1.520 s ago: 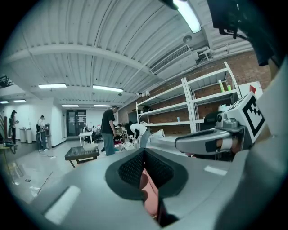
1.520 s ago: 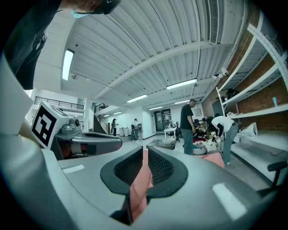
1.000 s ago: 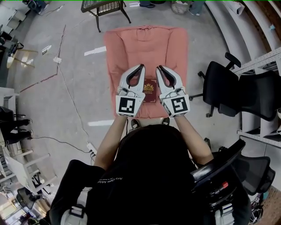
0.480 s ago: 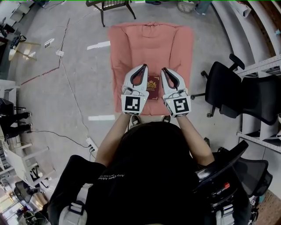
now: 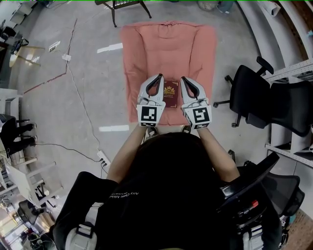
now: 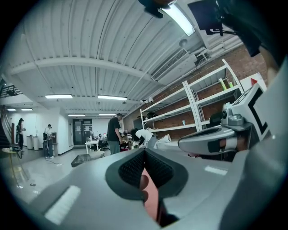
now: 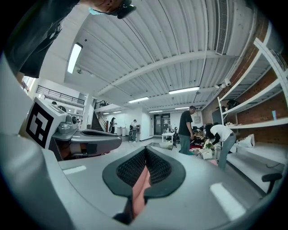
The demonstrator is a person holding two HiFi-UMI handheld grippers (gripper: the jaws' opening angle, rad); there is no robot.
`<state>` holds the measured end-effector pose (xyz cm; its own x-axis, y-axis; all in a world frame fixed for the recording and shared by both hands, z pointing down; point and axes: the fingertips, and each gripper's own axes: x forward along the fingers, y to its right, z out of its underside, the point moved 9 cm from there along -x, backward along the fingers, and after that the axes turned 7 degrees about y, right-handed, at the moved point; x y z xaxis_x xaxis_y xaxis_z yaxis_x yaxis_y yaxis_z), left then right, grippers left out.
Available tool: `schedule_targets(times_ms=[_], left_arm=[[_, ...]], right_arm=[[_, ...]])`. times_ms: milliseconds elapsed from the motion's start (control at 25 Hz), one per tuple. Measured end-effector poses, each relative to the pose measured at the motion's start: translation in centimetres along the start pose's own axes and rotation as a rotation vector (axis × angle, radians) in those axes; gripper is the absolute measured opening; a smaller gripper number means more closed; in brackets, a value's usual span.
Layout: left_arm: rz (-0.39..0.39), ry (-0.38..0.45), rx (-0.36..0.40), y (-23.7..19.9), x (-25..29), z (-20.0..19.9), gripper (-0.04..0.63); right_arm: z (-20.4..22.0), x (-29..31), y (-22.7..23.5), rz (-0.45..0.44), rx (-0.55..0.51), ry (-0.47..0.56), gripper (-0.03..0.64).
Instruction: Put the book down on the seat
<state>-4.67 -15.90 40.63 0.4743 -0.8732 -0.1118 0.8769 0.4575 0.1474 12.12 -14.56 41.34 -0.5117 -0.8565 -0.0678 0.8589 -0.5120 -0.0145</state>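
Note:
A dark red book (image 5: 169, 94) with a gold emblem lies flat over the front part of the salmon-pink seat cushion (image 5: 166, 46). It sits between my two grippers, which flank its left and right edges. The left gripper (image 5: 159, 76) and the right gripper (image 5: 183, 79) both point forward, side by side, jaws shut with nothing between the pads. Whether the book rests on the cushion I cannot tell. In the left gripper view the shut jaws (image 6: 145, 152) show pink below them, as do the jaws (image 7: 146, 155) in the right gripper view.
A black office chair (image 5: 254, 97) stands close to the seat's right side, with shelving (image 5: 293, 73) behind it. A dark metal frame (image 5: 122, 7) stands beyond the seat. A cable (image 5: 78, 88) runs over the floor at the left. People (image 7: 185, 128) stand far off.
Both grippers have sunk toward the cushion together, with the book staying between them. The head view has shifted slightly.

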Motion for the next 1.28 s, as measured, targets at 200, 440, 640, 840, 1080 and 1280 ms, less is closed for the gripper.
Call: schedule_targets(times_ms=[200, 440, 640, 840, 1080, 1280], left_arm=[[0.01, -0.026, -0.007, 0.4, -0.4, 0.8, -0.003], [0.018, -0.054, -0.028, 1.1, -1.0, 1.5, -0.003], [0.031, -0.061, -0.036, 1.6, -1.0, 1.8, -0.003], [0.037, -0.06, -0.04, 1.9, -1.1, 1.6, -0.003], [0.037, -0.068, -0.042, 1.9, -1.2, 1.8, -0.003], [0.044, -0.074, -0.041, 2.1, -1.1, 1.8, -0.003]], right_arm=[[0.8, -0.3, -0.1, 0.008, 0.026, -0.031, 0.008], [1.6, -0.9, -0.1, 0.035, 0.035, -0.077, 0.008], [2.2, -1.1, -0.4, 0.033, 0.033, -0.106, 0.008], [2.5, -1.5, -0.6, 0.019, 0.03, -0.125, 0.008], [2.8, -1.3, -0.8, 0.004, 0.029, -0.138, 0.008], [2.7, -1.1, -0.9, -0.004, 0.024, -0.143, 0.008]])
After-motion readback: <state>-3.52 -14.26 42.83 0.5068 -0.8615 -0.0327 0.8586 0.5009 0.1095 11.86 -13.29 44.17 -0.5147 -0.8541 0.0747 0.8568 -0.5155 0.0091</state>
